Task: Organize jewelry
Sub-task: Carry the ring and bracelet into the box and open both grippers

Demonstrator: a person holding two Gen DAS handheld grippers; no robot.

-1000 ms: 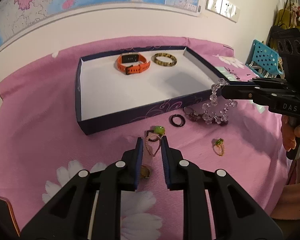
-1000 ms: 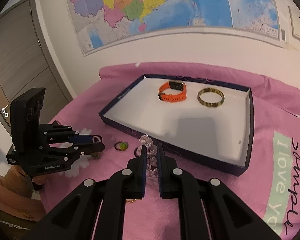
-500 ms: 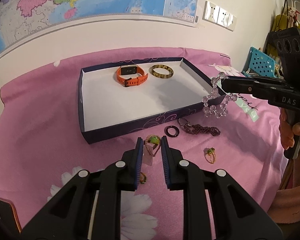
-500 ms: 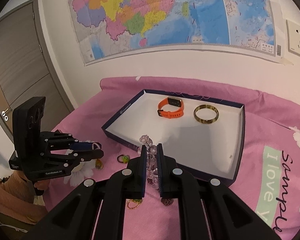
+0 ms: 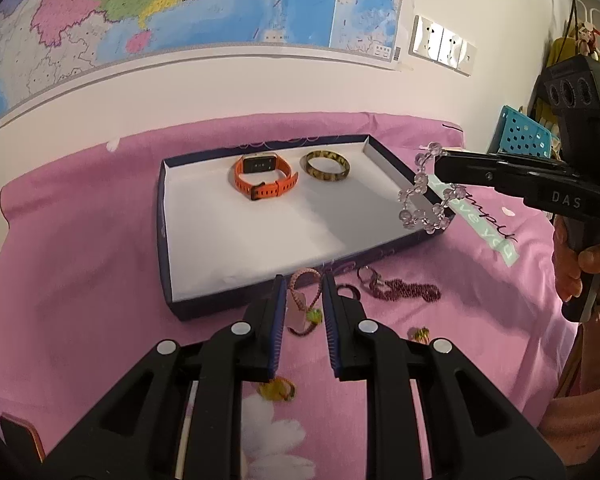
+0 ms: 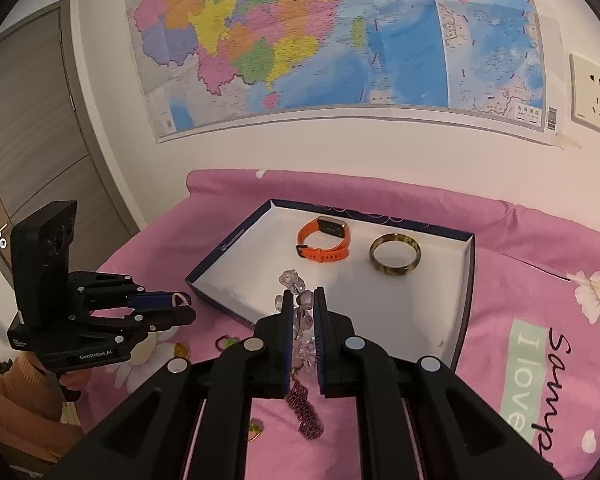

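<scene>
A dark blue box tray (image 5: 164, 216) with a white floor lies on the pink cloth and holds an orange watch (image 5: 264, 178) and a mottled bangle (image 5: 326, 166). My left gripper (image 5: 302, 280) is shut on a pink braided bracelet (image 5: 306, 280), lifted just before the tray's near wall. My right gripper (image 6: 301, 295) is shut on a clear bead bracelet (image 6: 294, 280), which hangs over the tray's right wall in the left wrist view (image 5: 422, 200). The tray (image 6: 470, 272), watch (image 6: 324, 242) and bangle (image 6: 396, 254) also show in the right wrist view.
On the cloth before the tray lie a dark purple bead chain (image 5: 404, 290), a black ring (image 5: 350, 290), a green-stone ring (image 5: 419, 334) and an amber piece (image 5: 278, 390). A blue perforated basket (image 5: 526, 136) stands at the far right. A wall rises behind the bed.
Both grippers rose and moved toward the tray. The bead bracelet went from the cloth to above the tray's right wall. The pink bracelet was lifted off the cloth.
</scene>
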